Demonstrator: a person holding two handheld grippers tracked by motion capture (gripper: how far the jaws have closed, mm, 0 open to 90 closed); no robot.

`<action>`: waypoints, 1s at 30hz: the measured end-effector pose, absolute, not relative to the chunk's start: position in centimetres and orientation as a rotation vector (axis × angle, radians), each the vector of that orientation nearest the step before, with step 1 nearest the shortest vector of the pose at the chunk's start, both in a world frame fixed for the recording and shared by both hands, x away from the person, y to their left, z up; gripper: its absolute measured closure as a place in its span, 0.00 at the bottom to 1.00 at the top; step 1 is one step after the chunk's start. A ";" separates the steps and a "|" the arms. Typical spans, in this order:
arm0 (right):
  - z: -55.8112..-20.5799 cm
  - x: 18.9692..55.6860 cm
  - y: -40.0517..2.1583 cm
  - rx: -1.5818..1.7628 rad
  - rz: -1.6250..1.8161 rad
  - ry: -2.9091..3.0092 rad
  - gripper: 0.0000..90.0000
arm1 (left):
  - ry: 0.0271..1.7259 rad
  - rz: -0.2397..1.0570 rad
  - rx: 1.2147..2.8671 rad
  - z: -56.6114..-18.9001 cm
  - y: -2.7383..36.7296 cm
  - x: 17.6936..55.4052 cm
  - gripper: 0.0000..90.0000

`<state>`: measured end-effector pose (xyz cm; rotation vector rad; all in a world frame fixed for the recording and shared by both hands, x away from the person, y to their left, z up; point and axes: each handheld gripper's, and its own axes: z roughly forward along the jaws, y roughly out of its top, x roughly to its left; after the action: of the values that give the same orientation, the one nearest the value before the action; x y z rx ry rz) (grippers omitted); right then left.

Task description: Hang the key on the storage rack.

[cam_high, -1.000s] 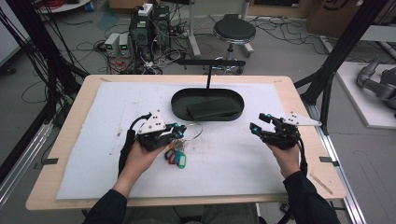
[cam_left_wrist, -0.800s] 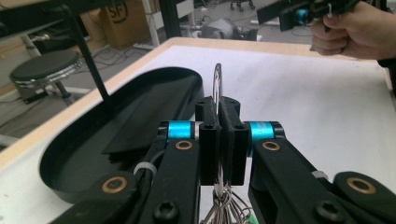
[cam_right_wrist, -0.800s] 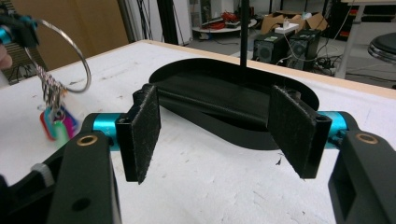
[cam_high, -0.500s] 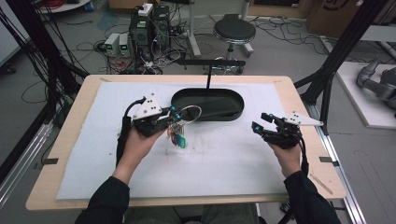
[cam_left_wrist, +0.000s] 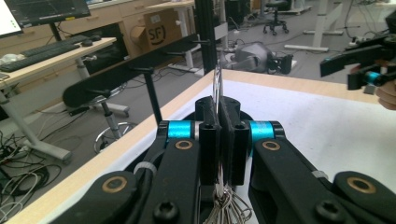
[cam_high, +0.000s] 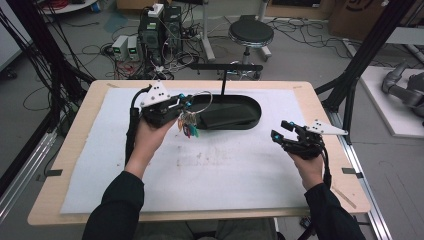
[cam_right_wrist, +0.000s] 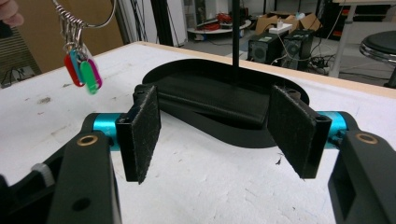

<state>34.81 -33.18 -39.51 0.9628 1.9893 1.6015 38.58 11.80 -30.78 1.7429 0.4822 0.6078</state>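
Observation:
My left gripper (cam_high: 186, 101) is shut on a large metal key ring (cam_high: 201, 101), held in the air left of a black oval stand base (cam_high: 250, 119). Several coloured key tags (cam_high: 188, 128) dangle from the ring. In the left gripper view the ring (cam_left_wrist: 217, 83) stands edge-on between the pressed jaws, with small rings (cam_left_wrist: 226, 207) hanging below. The stand has an upright post (cam_high: 224, 82) with a horizontal bar (cam_high: 226, 66). My right gripper (cam_high: 283, 134) hovers open at the right of the mat, holding nothing. From the right gripper view, the tags (cam_right_wrist: 84, 71) hang at the upper left and the base (cam_right_wrist: 219, 100) lies ahead.
A white mat (cam_high: 215, 170) covers the wooden table (cam_high: 75, 165). Beyond the far edge stand computers (cam_high: 160, 25), cables and a stool (cam_high: 251, 34). Black frame posts (cam_high: 365, 55) rise at the right.
My left gripper has lifted the key ring off the mat and carried it up toward the stand's left end. The right gripper has stayed put.

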 end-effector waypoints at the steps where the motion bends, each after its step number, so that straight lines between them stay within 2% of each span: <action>1: -39.5 34.8 -33.2 0.963 1.605 1.988 0.40 | 0.491 0.608 1.742 -30.7 11.9 38.8 0.96; 17: -39.5 34.8 -33.4 0.971 1.608 1.979 0.40 | 0.575 0.644 1.686 -30.2 11.9 42.6 0.96; 30: -39.5 34.8 -33.7 0.974 1.614 1.970 0.40 | 0.684 0.613 1.657 -31.2 11.7 45.9 0.96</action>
<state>34.82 -33.67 -39.48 0.9741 1.9701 1.6141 45.93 11.72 -31.21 1.6572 0.6836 0.6134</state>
